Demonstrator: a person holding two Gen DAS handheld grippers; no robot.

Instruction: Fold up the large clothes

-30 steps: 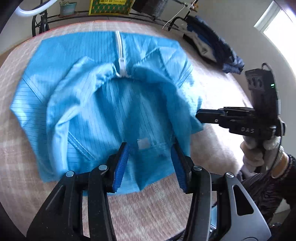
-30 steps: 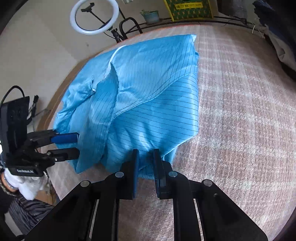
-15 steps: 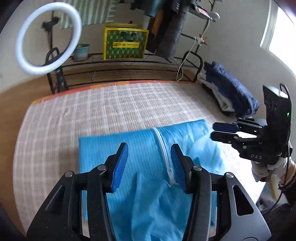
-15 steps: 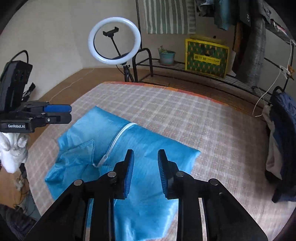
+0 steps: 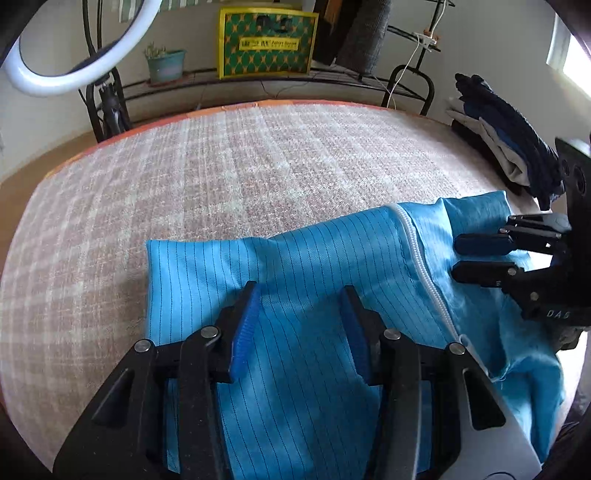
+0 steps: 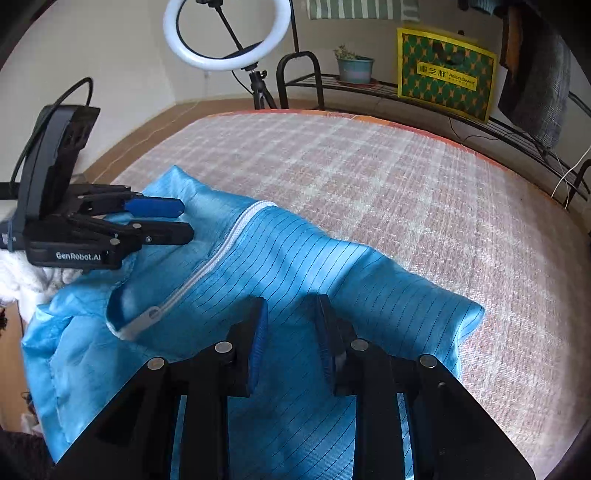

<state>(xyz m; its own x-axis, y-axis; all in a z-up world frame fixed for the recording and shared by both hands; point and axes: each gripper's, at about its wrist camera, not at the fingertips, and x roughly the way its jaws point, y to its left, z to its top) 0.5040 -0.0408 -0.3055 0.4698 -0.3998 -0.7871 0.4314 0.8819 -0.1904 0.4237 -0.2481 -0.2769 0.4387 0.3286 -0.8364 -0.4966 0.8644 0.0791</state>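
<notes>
A light blue pinstriped garment (image 5: 295, 258) with a white zipper (image 5: 417, 254) lies folded on the checked mat (image 5: 221, 166), along its near edge. My left gripper (image 5: 301, 291) hovers open over the garment's left half, with cloth below the blue pads and nothing pinched. To its right, the right gripper (image 5: 456, 259) points in over the zipper side. In the right wrist view the right gripper (image 6: 291, 302) stands open above the garment (image 6: 295, 258), just right of the zipper (image 6: 221, 251). The left gripper (image 6: 187, 220) shows from the side with nothing between its fingers.
A pile of dark blue and grey clothes (image 5: 509, 147) lies at the mat's right edge. Behind the mat stand a ring light (image 6: 225, 33), a metal rack (image 6: 369, 85) with a plant pot (image 6: 354, 68), and a yellow-green bag (image 6: 445, 75). A white glove (image 6: 22, 273) covers the hand on the left gripper.
Both grippers have swung forward over the garment, whose near part now lies folded over. The right jaws, nearly shut at the hem before, now stand apart.
</notes>
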